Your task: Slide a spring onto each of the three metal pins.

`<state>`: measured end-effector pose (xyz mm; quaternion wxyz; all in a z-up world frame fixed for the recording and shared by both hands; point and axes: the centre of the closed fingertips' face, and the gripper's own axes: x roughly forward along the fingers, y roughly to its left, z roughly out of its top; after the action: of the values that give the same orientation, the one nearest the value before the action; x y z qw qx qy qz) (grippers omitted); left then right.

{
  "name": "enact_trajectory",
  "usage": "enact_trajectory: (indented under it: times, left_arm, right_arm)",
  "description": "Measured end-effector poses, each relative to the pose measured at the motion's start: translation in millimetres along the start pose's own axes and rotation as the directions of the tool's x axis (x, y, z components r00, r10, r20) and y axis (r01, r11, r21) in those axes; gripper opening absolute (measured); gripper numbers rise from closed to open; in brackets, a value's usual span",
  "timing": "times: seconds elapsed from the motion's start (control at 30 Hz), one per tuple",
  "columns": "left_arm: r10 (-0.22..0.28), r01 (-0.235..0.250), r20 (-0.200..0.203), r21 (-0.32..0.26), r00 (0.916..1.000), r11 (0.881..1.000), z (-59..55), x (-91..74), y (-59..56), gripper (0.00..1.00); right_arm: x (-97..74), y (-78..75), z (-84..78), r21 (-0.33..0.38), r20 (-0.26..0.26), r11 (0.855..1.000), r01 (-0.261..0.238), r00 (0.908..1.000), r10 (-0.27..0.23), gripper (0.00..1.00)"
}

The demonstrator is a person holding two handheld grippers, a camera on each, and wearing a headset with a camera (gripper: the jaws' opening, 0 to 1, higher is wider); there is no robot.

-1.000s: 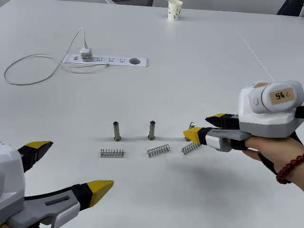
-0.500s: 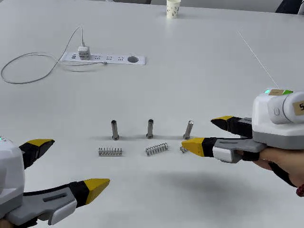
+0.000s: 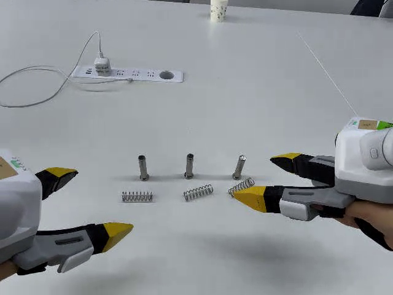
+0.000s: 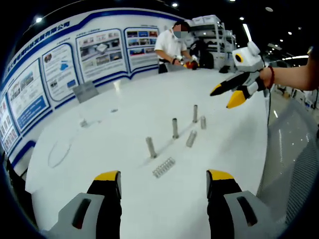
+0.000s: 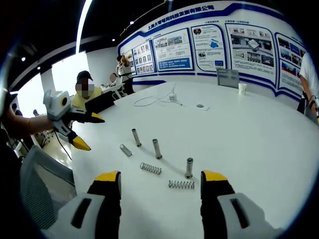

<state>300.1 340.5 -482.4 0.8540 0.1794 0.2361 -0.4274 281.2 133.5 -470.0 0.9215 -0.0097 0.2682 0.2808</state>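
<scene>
Three metal pins stand upright in a row on the white table: left pin (image 3: 142, 167), middle pin (image 3: 189, 165), right pin (image 3: 239, 166). In front of each lies a loose spring: left spring (image 3: 136, 196), middle spring (image 3: 198, 192), right spring (image 3: 241, 186). My right gripper (image 3: 270, 179) is open beside the right spring and holds nothing. My left gripper (image 3: 88, 202) is open at the near left, apart from the parts. The pins (image 5: 157, 148) and springs (image 5: 181, 184) lie ahead of the right jaws; the left gripper view has them too, pins (image 4: 174, 128) and springs (image 4: 163, 167).
A white power strip (image 3: 126, 74) with a plugged charger and a looping cable (image 3: 31, 89) lies at the back left. A paper cup (image 3: 218, 10) stands at the far edge. People stand by display boards beyond the table (image 4: 172, 45).
My right gripper has drawn back to the right and toward me, uncovering the right pin and the right spring. My left gripper has shifted only a little.
</scene>
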Motion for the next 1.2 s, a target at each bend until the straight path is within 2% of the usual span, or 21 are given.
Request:
enact_trajectory:
  times: [0.07, 0.2, 0.57, 0.67, 1.0, 1.2]
  left_arm:
    - [-0.021, 0.021, -0.007, 0.007, 0.9998, 1.000, -0.9, 3.7, 0.2, 0.67]
    - [-0.074, 0.073, -0.005, -0.017, 0.9973, 0.997, -1.8, 11.6, -2.7, 0.62]
    - [-0.138, 0.139, -0.035, 0.026, 0.9898, 0.990, -10.2, 36.5, 1.9, 0.51]
    - [-0.160, 0.162, -0.059, 0.033, 0.9854, 0.986, -16.0, 43.4, 4.2, 0.50]
    - [-0.214, 0.220, -0.077, 0.075, 0.9738, 0.973, -24.0, 60.2, 8.1, 0.41]
    - [-0.252, 0.260, -0.077, 0.107, 0.9646, 0.960, -24.7, 67.6, 5.3, 0.33]
  right_arm:
    - [-1.2, 0.0, -0.4, 0.005, 0.001, 1.000, -0.002, 1.0000, 0.002, 0.66]
    - [-4.1, 0.5, 0.0, 0.013, 0.006, 1.000, -0.008, 1.0000, 0.008, 0.65]
    - [-9.3, 4.5, 0.3, 0.008, 0.007, 1.000, -0.023, 0.9997, 0.023, 0.65]
    - [-8.8, 2.4, -0.2, 0.017, 0.013, 1.000, -0.023, 0.9997, 0.022, 0.64]
    - [-7.9, -0.7, -6.6, 0.047, 0.013, 0.999, -0.013, 0.9998, 0.012, 0.63]
    - [-7.9, -2.6, -7.0, 0.062, 0.020, 0.998, -0.006, 0.9998, 0.004, 0.63]
